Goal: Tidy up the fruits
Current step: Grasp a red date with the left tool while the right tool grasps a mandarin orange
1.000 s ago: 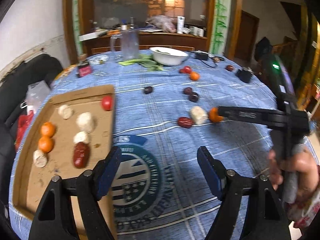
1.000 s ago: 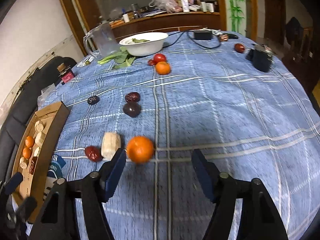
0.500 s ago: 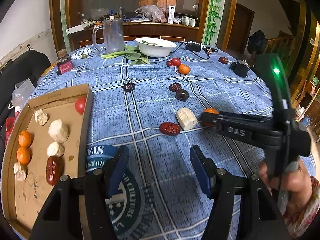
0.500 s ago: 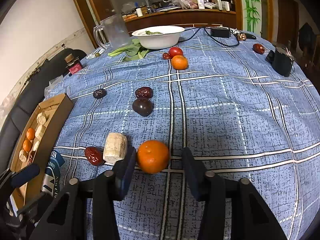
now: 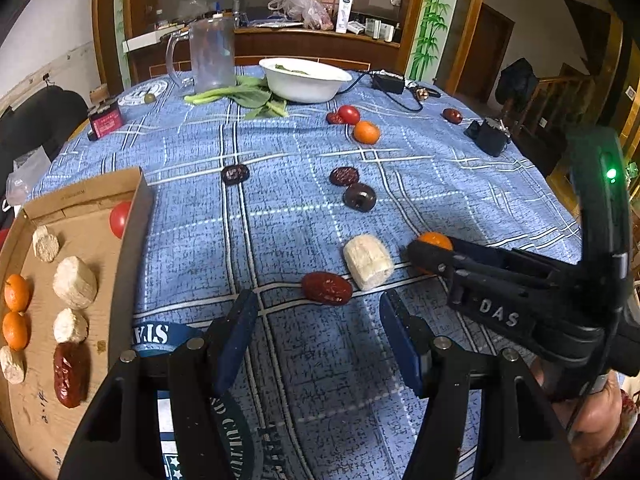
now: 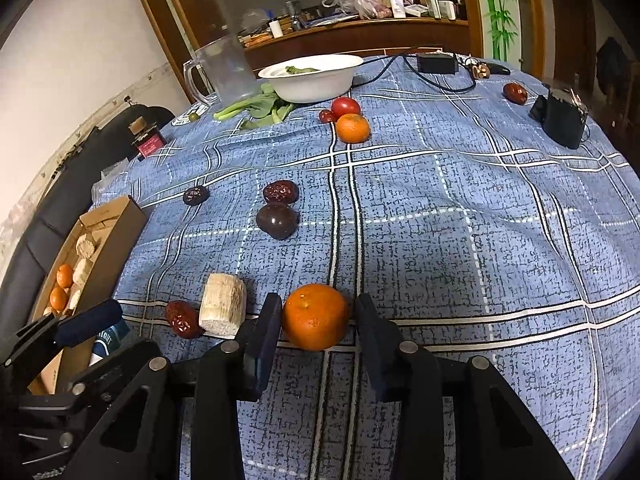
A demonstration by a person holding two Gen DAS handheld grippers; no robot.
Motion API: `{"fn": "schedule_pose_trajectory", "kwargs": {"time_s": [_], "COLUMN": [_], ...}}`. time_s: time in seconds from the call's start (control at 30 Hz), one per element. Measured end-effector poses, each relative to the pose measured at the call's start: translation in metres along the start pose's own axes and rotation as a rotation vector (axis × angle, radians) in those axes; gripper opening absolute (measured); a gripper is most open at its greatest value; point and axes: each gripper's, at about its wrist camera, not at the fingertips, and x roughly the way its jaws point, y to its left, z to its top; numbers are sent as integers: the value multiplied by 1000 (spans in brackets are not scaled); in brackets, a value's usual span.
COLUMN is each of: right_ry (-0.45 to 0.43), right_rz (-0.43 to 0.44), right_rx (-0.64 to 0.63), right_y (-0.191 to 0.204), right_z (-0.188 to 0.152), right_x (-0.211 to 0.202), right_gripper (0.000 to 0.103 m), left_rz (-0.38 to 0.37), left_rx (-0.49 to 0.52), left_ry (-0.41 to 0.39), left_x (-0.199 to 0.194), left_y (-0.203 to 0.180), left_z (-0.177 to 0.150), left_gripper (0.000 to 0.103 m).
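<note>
My right gripper has closed around an orange tangerine on the blue tablecloth; both pads sit against its sides. In the left wrist view the tangerine shows behind the right gripper's fingers. My left gripper is open and empty, just in front of a red date and a white cylinder piece. A cardboard tray at the left holds tangerines, white pieces, a date and a tomato.
Farther back lie dark dates, a dark plum, another tangerine, a tomato, a white bowl, greens, a clear jug and a black box.
My right gripper moved forward and narrowed onto the tangerine. My left gripper moved right, away from the tray, toward the red date.
</note>
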Motion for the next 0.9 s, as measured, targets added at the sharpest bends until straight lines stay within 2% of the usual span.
{"fn": "schedule_pose_trajectory", "kwargs": {"time_s": [0.1, 0.3, 0.57, 0.7, 0.77, 0.9], "right_ry": [2, -1, 1, 1, -1, -5], "right_rz": [19, 17, 23, 23, 21, 17], "right_rx": [27, 60, 68, 67, 64, 59], "right_y": [-3, -9, -10, -10, -10, -9], "right_z": [0, -1, 0, -1, -1, -1], "right_x": [-2, -4, -4, -4, -4, -4], "right_gripper": [35, 35, 35, 35, 35, 35], "left_rz": [5, -33, -93, -122, -144, -141], "left_rx": [-10, -34, 11, 14, 18, 9], "left_ry": [6, 30, 19, 10, 5, -6], "left_x": [4, 17, 34, 36, 36, 35], "left_y": [5, 13, 4, 3, 2, 3], "left_z": [-2, -2, 5, 7, 6, 5], "left_gripper": [62, 62, 60, 46, 33, 30]}}
